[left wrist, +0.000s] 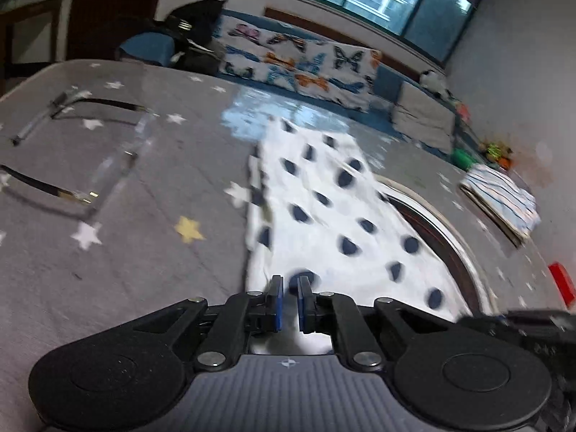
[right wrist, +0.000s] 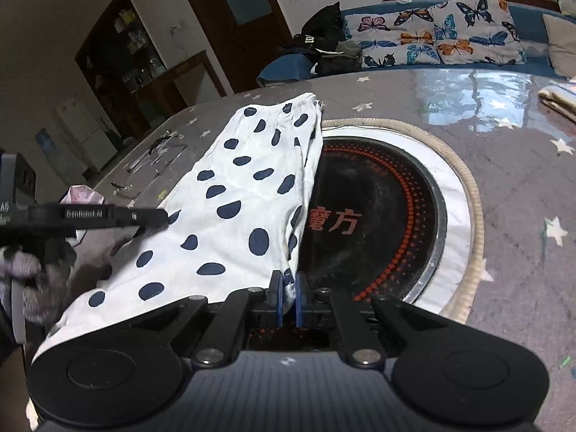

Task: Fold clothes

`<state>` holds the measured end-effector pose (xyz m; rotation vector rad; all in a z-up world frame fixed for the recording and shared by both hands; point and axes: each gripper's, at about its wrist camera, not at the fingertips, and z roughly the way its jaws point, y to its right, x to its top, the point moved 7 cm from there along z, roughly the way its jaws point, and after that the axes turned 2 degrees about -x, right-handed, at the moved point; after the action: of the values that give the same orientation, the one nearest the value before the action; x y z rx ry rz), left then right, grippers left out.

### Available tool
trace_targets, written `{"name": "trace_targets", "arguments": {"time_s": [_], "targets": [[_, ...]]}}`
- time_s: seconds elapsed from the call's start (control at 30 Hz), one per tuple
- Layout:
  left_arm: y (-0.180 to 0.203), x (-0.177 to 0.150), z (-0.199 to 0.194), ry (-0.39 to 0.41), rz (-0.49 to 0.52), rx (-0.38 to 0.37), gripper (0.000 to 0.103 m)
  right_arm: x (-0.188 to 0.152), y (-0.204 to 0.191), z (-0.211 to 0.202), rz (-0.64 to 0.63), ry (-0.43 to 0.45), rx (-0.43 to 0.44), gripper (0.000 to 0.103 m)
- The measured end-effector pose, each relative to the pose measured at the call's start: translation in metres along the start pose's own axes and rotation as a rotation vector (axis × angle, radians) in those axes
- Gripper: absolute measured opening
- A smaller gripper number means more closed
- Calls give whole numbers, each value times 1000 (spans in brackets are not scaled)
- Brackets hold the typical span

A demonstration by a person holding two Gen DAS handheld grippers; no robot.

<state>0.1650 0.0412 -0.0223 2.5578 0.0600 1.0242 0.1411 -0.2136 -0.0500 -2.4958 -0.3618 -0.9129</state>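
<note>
across the tabletop the spotted garment lies lengthwise; right hand-held gripper pinches its near edge, left hand-held gripper narrow, seemingly gripping too, for folding.

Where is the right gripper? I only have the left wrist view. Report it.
Observer: The right gripper has its fingers shut on the near edge of the white navy-dotted garment.
Operator: Tell me what lies beneath that edge.
Observer: A round black cooktop with rings of red dots and red characters.
Operator: Check beyond the left gripper.
Observer: A small pink item lies there; I cannot tell what it is.
</note>
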Motion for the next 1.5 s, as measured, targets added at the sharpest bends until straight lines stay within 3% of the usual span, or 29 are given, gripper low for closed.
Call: {"name": "trace_targets", "arguments": {"time_s": [0.23,0.4,0.57,0.67,0.8,1.0,1.17,1.37,1.47,1.5], "targets": [[16,15,7,31,37,-47,9,2,-7,2,-41,-7,-29,6],[5,21,29,17,65,16,9,1,-6,-1,-51,-15,-44,6],[8,16,18,11,84,1,10,5,-7,-10,-99,-11,-76,11],[14,9,9,-1,114,-24,11,16,-14,-20,-155,41,-109,13],[22,0,-2,-17,153,-56,11,25,-39,-20,-216,61,-55,14],[32,-33,-20,-57,210,-101,11,-1,-90,0,-415,-17,22,20],[33,-54,-34,-28,308,-74,11,-19,-96,-6,-507,-38,-20,23],[36,-57,-48,1,325,-58,11,-39,-103,-12,-616,-63,-71,23],[37,-58,-55,16,334,-50,11,-36,-114,-16,-615,-32,-56,24],[38,-59,-57,20,337,-47,13,-34,-119,-15,-608,-24,-43,29]]}}
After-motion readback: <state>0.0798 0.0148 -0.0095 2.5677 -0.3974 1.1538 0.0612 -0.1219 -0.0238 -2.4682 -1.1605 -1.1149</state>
